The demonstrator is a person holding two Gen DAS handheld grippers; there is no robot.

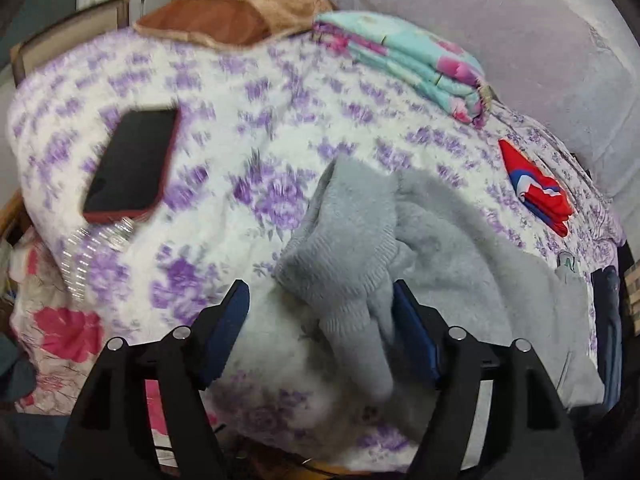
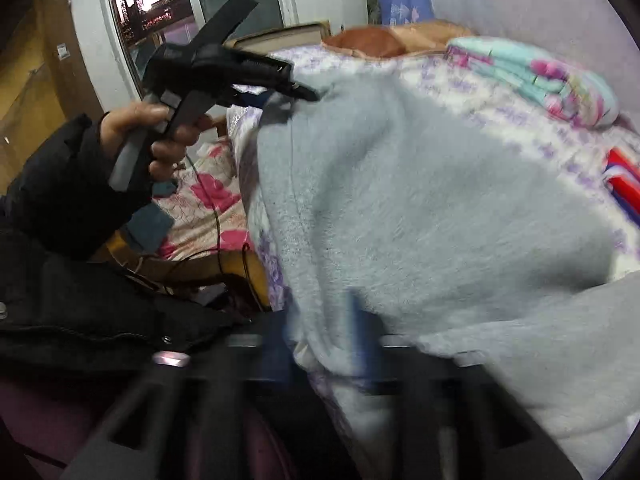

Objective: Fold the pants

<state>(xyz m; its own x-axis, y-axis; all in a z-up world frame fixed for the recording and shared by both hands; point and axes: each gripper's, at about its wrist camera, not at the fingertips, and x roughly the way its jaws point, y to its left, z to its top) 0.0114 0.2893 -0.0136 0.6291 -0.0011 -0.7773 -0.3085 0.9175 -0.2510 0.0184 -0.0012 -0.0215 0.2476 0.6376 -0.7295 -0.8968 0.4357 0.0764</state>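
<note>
Grey fleece pants (image 1: 448,240) lie on a white bed cover with purple flowers (image 1: 248,128). In the left wrist view my left gripper (image 1: 320,300) stands open, its blue pads either side of the ribbed grey cuff (image 1: 348,256), which rests against the right pad. In the right wrist view the pants (image 2: 420,200) drape over the bed edge. My right gripper (image 2: 320,332) is shut on a fold of the pants at the near edge. The left gripper (image 2: 296,94), held by a hand, shows at the pants' far corner.
A black phone in a red case (image 1: 130,166) lies on the cover at left, above a clear plastic bottle (image 1: 96,248). A folded teal floral blanket (image 1: 408,60) and a brown pillow (image 1: 232,20) lie at the back. A red-blue cloth (image 1: 536,184) lies at right.
</note>
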